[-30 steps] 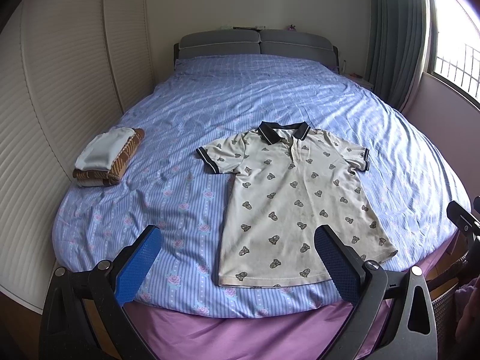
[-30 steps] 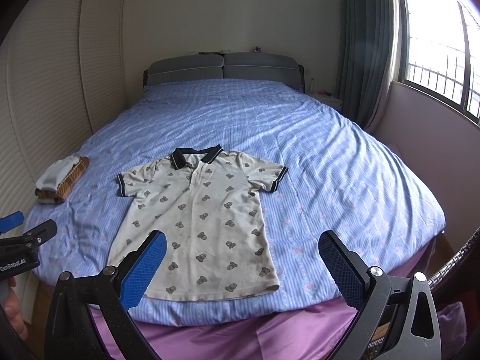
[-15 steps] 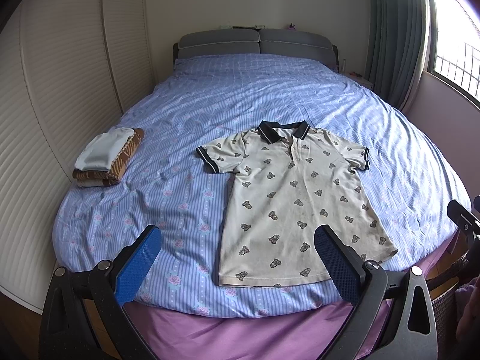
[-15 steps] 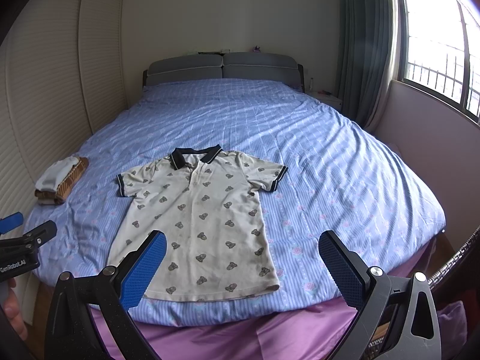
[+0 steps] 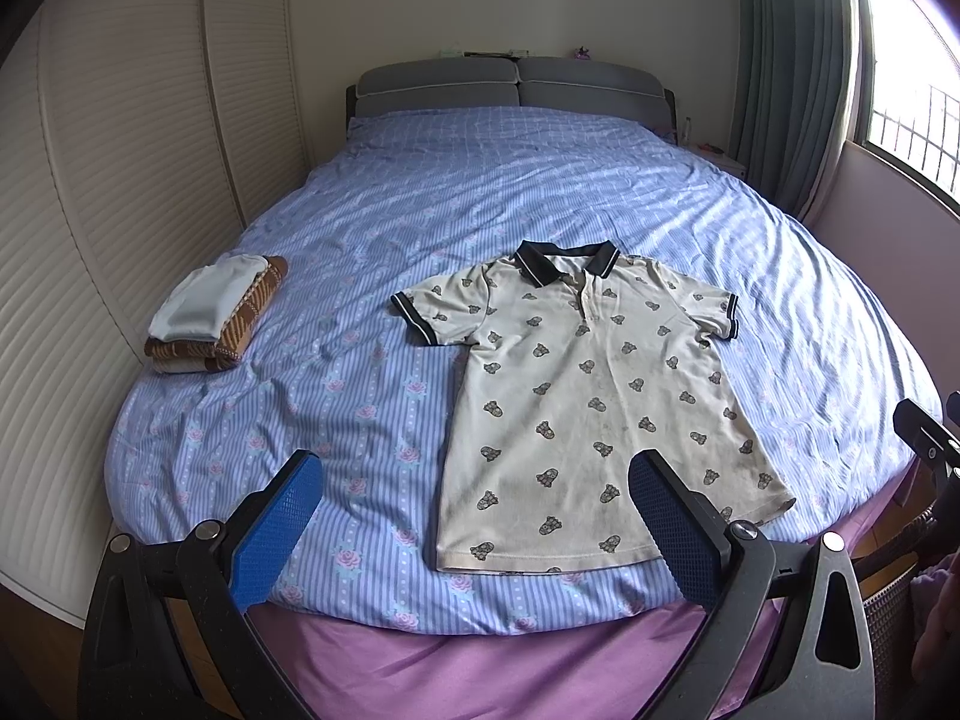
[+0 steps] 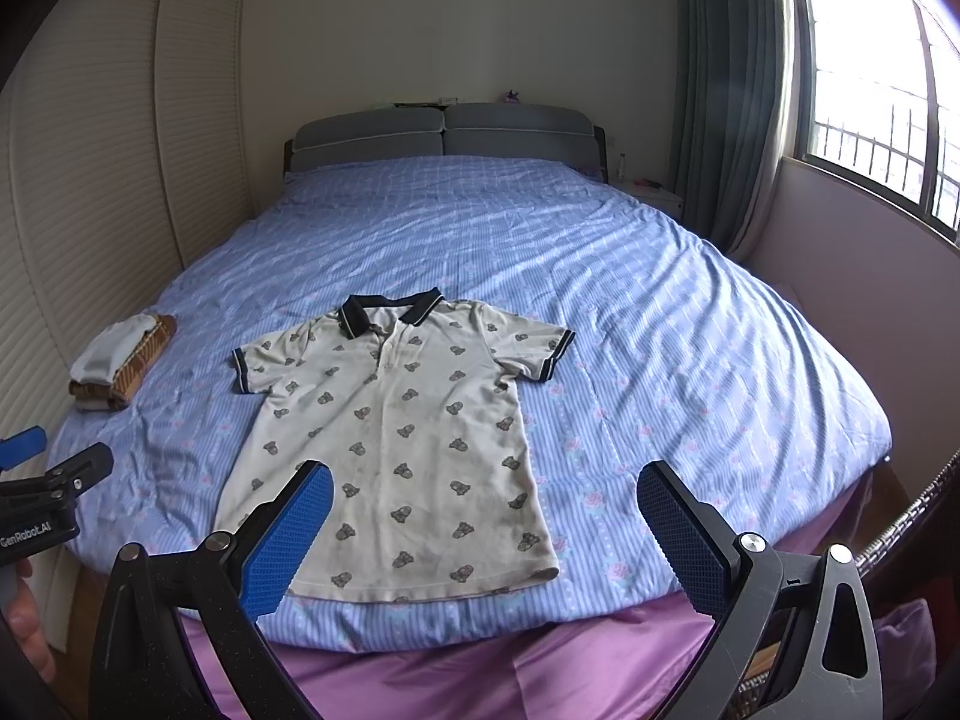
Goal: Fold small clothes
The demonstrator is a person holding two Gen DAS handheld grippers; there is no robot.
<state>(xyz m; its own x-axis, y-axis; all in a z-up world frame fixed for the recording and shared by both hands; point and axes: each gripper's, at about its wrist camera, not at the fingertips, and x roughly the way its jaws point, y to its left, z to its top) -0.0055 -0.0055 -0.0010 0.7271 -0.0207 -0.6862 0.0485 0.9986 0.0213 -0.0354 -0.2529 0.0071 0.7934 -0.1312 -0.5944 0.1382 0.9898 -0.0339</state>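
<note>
While both of my tongs hang above the foot edge of the bed, the left gripper (image 5: 474,516) and the right gripper (image 6: 483,522) stand spread wide, blue pads far apart, with nothing between them. The cream short-sleeved polo shirt with a dark collar and small grey printed figures (image 5: 591,402) lies flat and face up on the blue striped, rose-printed bedspread (image 5: 540,180), its hem close to the foot edge and its collar toward the grey padded headboard (image 5: 510,81).

I judge the first fold is not yet begun. To do it well, I would take one sleeve cuff and the hem corner on the same side, pinch only the shirt and not the bedspread beneath, and carry both inward evenly so the crease runs straight.

Near the left edge sits a folded stack of a pale cloth on brown striped cloth (image 5: 213,315); I cannot tell what garments they are. The shirt's back is hidden. My own pads cover part of the hem in each view, and the fisheye bends the bed's edges.
</note>
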